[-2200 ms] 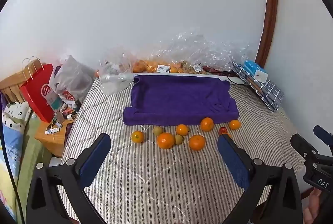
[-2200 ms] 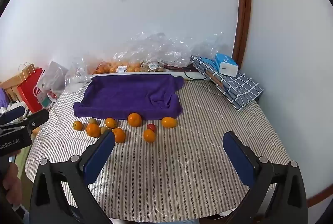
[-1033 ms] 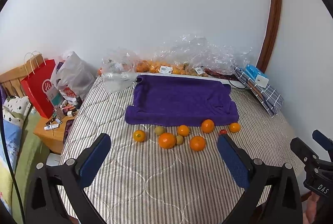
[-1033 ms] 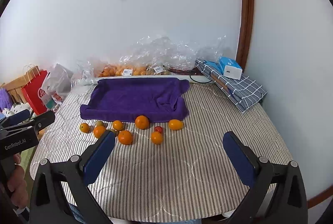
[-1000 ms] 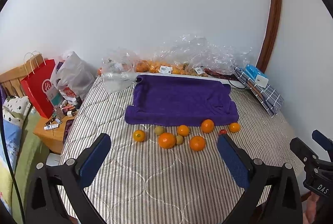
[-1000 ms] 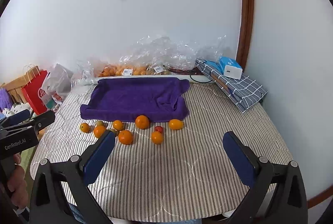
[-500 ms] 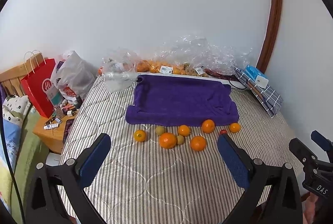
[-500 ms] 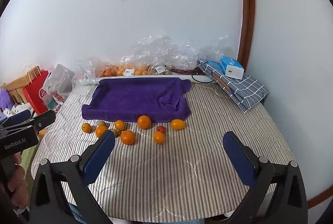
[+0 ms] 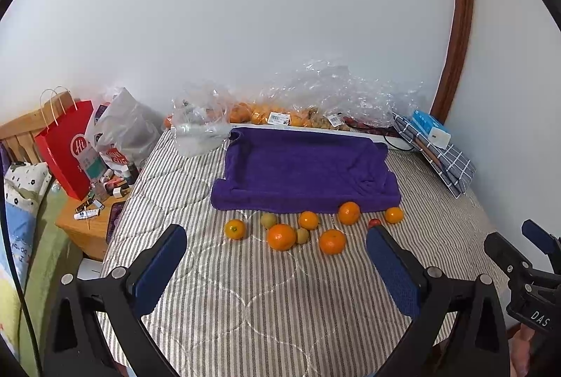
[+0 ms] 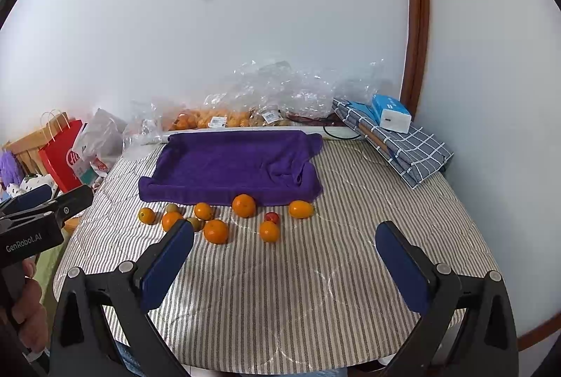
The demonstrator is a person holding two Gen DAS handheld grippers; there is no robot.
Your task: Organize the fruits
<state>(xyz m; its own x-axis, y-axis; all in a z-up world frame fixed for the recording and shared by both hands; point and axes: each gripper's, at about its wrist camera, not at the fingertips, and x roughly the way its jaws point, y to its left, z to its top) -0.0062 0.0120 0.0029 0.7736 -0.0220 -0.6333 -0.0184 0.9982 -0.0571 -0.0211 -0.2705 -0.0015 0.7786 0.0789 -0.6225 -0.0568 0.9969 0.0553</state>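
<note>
Several oranges lie loose on the striped table cover in front of a purple towel tray [image 9: 305,166] [image 10: 231,163]: a large orange [image 9: 281,237] [image 10: 171,220], another [image 9: 332,241] [image 10: 215,231], one by the tray edge [image 9: 349,213] [image 10: 243,205]. Small greenish fruits [image 9: 269,220] and a small red fruit [image 9: 374,222] [image 10: 271,217] lie among them. My left gripper [image 9: 277,258] is open and empty, above the near table, short of the fruit. My right gripper [image 10: 285,254] is open and empty, likewise short of the fruit.
Clear plastic bags with more oranges [image 9: 266,116] [image 10: 210,121] line the wall behind the tray. A folded checked cloth with a blue-white box [image 9: 431,131] [image 10: 391,112] sits at the far right. A red paper bag [image 9: 66,149] and a cluttered wooden stand [image 9: 91,216] are left of the table.
Both views have shifted slightly: the fruit and tray sit a little lower and nearer than 2.2 s ago. Both grippers stay open. No fruit has moved.
</note>
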